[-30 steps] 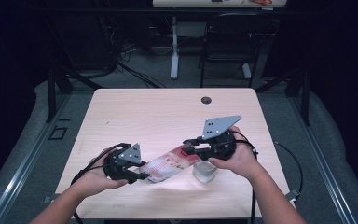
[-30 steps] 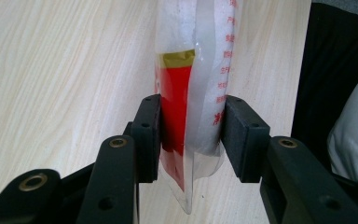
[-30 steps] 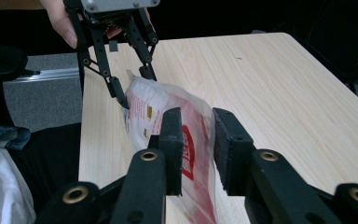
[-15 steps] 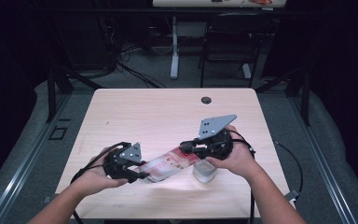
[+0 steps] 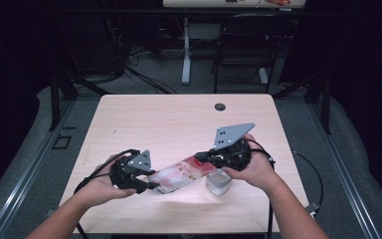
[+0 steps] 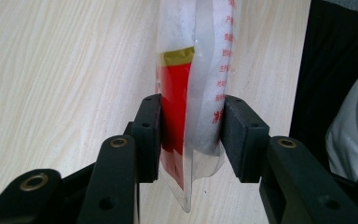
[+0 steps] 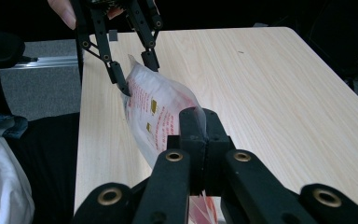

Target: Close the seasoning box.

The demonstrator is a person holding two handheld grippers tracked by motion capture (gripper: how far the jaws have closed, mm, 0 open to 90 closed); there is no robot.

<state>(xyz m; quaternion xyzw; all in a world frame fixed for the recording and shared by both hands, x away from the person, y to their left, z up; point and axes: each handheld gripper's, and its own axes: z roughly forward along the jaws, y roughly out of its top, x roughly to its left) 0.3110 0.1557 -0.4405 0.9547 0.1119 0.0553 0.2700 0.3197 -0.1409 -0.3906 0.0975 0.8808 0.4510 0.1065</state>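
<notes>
Left gripper (image 5: pixel 151 180): its 2 jaws clamp the lower end of the pouch (image 5: pixel 179 174), a clear plastic bag with red print. In the left gripper view (image 6: pixel 191 135) the pads press both faces of the pouch (image 6: pixel 191 93), and the sealed bottom edge hangs below them.

Right gripper (image 5: pixel 201 158): its jaws have just been closing and now sit pressed together on the opposite end of the pouch. In the right gripper view (image 7: pixel 200 140) a thin strip of clear film sticks up between the closed pads, and the pouch (image 7: pixel 154 112) runs forward from them to the left gripper (image 7: pixel 135 74).

The pouch spans between the 2 grippers, above the table (image 5: pixel 179 119). A small clear container (image 5: pixel 219 183) stands on the table just below the right gripper.
</notes>
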